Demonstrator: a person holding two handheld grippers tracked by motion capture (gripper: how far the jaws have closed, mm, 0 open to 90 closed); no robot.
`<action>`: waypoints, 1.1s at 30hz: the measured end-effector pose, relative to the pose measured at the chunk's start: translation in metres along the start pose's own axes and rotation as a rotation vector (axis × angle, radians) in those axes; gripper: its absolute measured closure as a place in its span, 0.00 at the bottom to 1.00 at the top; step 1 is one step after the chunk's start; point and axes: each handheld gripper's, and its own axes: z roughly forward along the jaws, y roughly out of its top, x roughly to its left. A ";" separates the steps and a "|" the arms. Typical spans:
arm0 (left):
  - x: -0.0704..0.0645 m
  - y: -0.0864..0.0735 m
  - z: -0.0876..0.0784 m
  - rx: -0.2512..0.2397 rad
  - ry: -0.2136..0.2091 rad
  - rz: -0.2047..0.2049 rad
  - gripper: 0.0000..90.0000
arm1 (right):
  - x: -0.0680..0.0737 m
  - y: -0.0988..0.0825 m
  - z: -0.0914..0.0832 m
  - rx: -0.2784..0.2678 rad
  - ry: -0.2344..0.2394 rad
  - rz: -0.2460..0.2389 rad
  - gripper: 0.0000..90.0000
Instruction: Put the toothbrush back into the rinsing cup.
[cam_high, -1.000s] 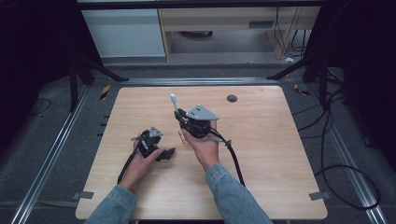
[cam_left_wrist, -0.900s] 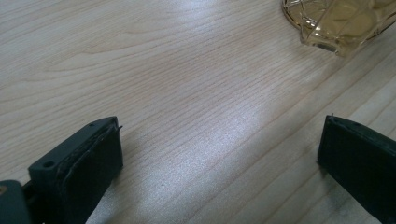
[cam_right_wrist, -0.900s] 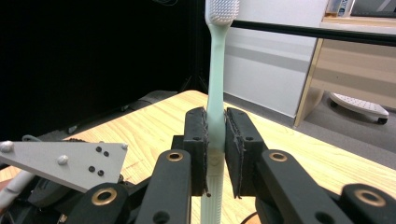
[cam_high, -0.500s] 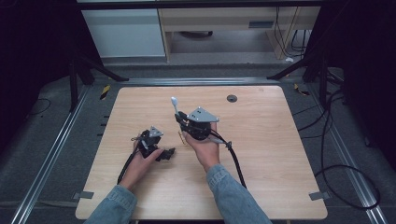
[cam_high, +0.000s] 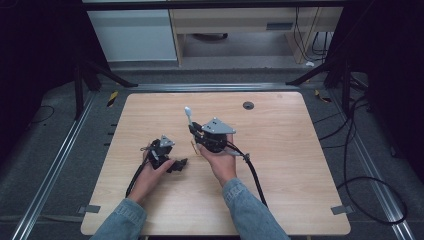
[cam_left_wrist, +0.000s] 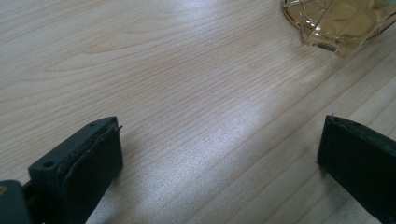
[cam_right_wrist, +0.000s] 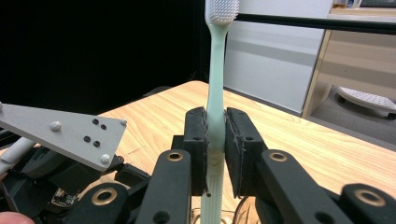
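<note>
My right gripper (cam_high: 194, 130) is shut on a pale green toothbrush (cam_high: 189, 118), which stands upright with its white bristle head on top, above the middle of the wooden table (cam_high: 300, 165). In the right gripper view the pads (cam_right_wrist: 239, 135) clamp the toothbrush (cam_right_wrist: 215, 93) on its lower handle, with a glass rim (cam_right_wrist: 239, 212) just below. My left gripper (cam_high: 178, 164) rests low at the left with its jaws wide open and nothing between them. In the left gripper view the left gripper (cam_left_wrist: 219, 140) faces bare wood, with an amber cut glass (cam_left_wrist: 336, 23) beyond it.
A small dark round disc (cam_high: 248, 105) lies near the table's far edge. Cables (cam_high: 252, 172) trail from both grippers toward me. The left gripper's grey plate (cam_right_wrist: 65, 133) sits close beside the right jaws. Metal rails and loose cables run along the floor beside the table.
The right gripper with the toothbrush has sunk a little toward the table. The left gripper has stayed where it was.
</note>
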 end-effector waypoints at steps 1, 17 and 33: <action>0.000 0.000 0.000 0.000 0.000 0.000 0.00 | 0.000 0.000 0.000 0.000 0.000 0.000 0.88; 0.000 0.000 0.000 0.001 -0.001 -0.003 0.00 | 0.001 -0.010 -0.001 -0.042 0.008 0.011 0.88; 0.000 0.000 0.000 0.004 -0.002 0.001 0.00 | -0.001 -0.024 0.000 -0.062 0.000 0.018 0.88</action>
